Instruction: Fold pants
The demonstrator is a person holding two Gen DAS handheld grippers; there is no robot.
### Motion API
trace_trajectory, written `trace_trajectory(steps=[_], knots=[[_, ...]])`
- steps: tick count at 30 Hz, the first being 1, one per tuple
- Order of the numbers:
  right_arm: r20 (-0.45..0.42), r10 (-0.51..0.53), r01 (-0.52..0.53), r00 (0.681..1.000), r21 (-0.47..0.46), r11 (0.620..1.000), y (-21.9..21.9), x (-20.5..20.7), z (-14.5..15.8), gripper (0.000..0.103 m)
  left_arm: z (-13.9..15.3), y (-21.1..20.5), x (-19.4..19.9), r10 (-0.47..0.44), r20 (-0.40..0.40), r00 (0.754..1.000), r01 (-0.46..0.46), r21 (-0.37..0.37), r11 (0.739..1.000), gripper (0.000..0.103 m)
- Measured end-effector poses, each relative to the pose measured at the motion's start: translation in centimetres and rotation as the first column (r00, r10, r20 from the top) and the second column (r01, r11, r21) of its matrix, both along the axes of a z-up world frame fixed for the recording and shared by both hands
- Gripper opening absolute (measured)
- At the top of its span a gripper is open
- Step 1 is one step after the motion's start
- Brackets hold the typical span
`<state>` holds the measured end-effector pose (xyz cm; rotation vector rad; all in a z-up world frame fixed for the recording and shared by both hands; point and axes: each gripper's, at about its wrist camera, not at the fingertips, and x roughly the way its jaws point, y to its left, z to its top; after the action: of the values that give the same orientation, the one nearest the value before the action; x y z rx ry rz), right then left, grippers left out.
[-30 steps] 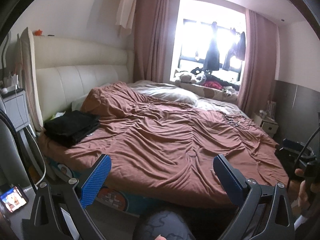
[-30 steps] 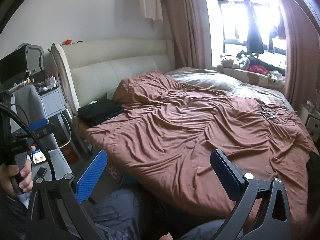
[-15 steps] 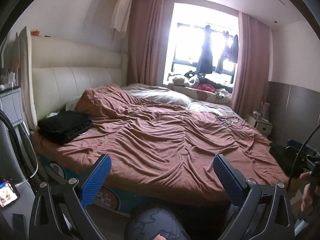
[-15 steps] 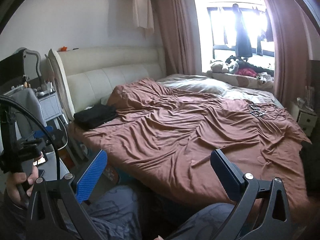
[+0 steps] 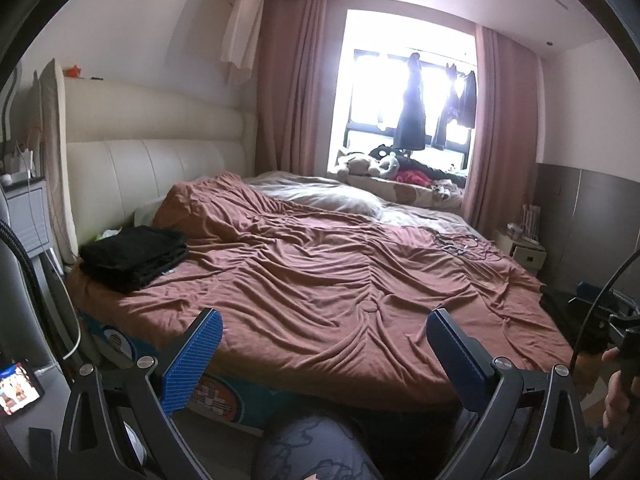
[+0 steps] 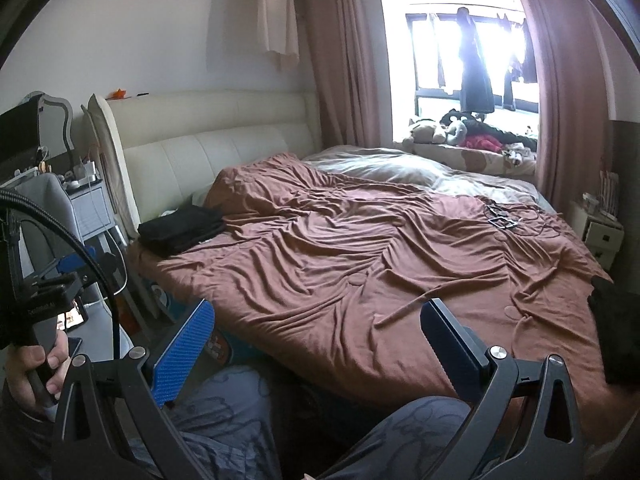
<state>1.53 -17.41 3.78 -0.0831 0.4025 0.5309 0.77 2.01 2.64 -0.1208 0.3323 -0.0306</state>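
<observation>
Hovering short of the near edge of the bed, the left gripper [image 5: 324, 344] had its blue-padded fingers [image 5: 192, 364] spread wide with nothing between them. The right gripper [image 6: 316, 336] was held the same way, its two fingers [image 6: 182, 354] far apart and empty, pointing across the mattress toward the window. Each tool was visible from the other's camera: a hand [image 6: 30, 368] gripped the handle of the left one at the left edge of the right wrist view, and a hand [image 5: 618, 380] gripped the right one at the right edge of the left wrist view. Below both grippers, the person's knees in grey patterned trousers [image 6: 224, 416] filled the bottom of the views.

Beyond the fingers lay a rumpled brown bedspread [image 5: 340, 280] that covered most of the bed. A folded black stack of pants [image 5: 134, 258] rested on the spread at the corner near the cream padded headboard [image 5: 160, 160], well apart from both grippers. More dark fabric [image 6: 614, 320] sat at the right edge of the bed in the right wrist view; what garment it was could not be told. A grey nightstand [image 5: 28, 216] stood beside the headboard, and a lit phone screen [image 5: 18, 384] lay low at the left. Plush toys [image 5: 368, 164] lined the sill under the bright window [image 5: 408, 80], where dark clothes hung between pink curtains [image 5: 292, 88].
</observation>
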Motion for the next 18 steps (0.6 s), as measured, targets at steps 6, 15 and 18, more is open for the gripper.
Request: trace_trajectory(steps=[6,15,18], knots=[[-0.004,0.001,-0.001,1.000,0.011,1.000,-0.44,0.07,0.15,0.103,0.29,0.18,-0.32,0.023,0.007,1.000,-0.024,0.013,1.000,0.103],[-0.007,-0.003,0.003,1.000,0.003,1.000,-0.52,0.05,-0.12,0.103,0.47,-0.17,-0.25,0.015,0.005,1.000,-0.015,0.012,1.000,0.103],[-0.007,-0.003,0.003,1.000,0.003,1.000,-0.49,0.03,-0.12,0.103,0.49,-0.20,-0.27,0.012,0.002,1.000,-0.012,0.009,1.000,0.103]])
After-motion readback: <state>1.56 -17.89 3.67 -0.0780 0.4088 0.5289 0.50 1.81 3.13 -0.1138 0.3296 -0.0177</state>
